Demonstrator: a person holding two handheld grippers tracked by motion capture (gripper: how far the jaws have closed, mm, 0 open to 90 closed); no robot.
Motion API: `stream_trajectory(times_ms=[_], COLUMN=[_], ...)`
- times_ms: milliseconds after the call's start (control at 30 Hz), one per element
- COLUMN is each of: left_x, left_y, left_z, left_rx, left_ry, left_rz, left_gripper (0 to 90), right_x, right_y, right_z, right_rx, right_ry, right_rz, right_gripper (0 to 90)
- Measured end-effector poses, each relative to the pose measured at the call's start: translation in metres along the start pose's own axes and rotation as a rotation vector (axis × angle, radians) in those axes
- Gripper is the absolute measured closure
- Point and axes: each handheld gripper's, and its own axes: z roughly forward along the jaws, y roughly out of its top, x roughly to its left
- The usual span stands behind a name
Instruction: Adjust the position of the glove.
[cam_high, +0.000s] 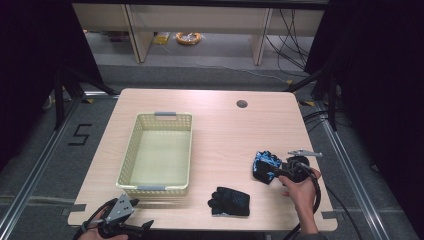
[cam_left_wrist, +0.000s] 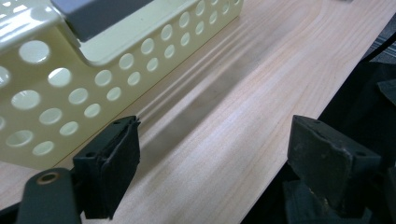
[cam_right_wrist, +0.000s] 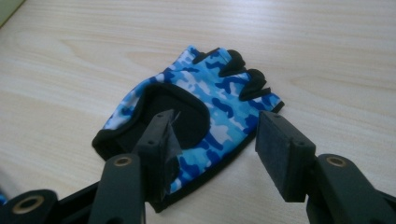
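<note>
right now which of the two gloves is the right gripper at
The blue camouflage glove: the open right gripper straddles its cuff edge. The black glove lies apart, nearer the basket.

Wooden table (cam_high: 220, 125) carries cream perforated basket (cam_high: 131, 155) toward left edge, long side running front to back; black glove (cam_high: 229, 201) lies near front edge, right of basket; blue camouflage glove (cam_high: 265, 166) sits toward right edge; right gripper (cam_high: 281, 171) at that glove (hand (cam_high: 299, 189) behind it, cable looping); left gripper (cam_high: 126, 216) hangs at front left corner, just beside basket.
</note>
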Motion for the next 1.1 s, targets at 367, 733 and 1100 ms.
stream_trajectory(times_ms=[367,733,1100], left_x=[-0.001,-0.001,-0.003], left_y=[0.000,0.000,0.000], left_z=[0.000,0.002,0.002], left_rx=[0.001,0.005,0.005], left_ry=[0.002,0.003,-0.004], left_rz=[-0.026,-0.009,-0.021], left_gripper=[16.6,16.6,16.6], right_x=[0.009,0.009,0.002], right_y=[-0.005,-0.001,0.000], right_z=[0.022,0.031,0.032], right_rx=[0.045,0.025,0.012], right_ry=[-0.076,-0.148,-0.100], right_rz=[0.166,0.033,-0.094], right_gripper=[44.8,57.4,83.1])
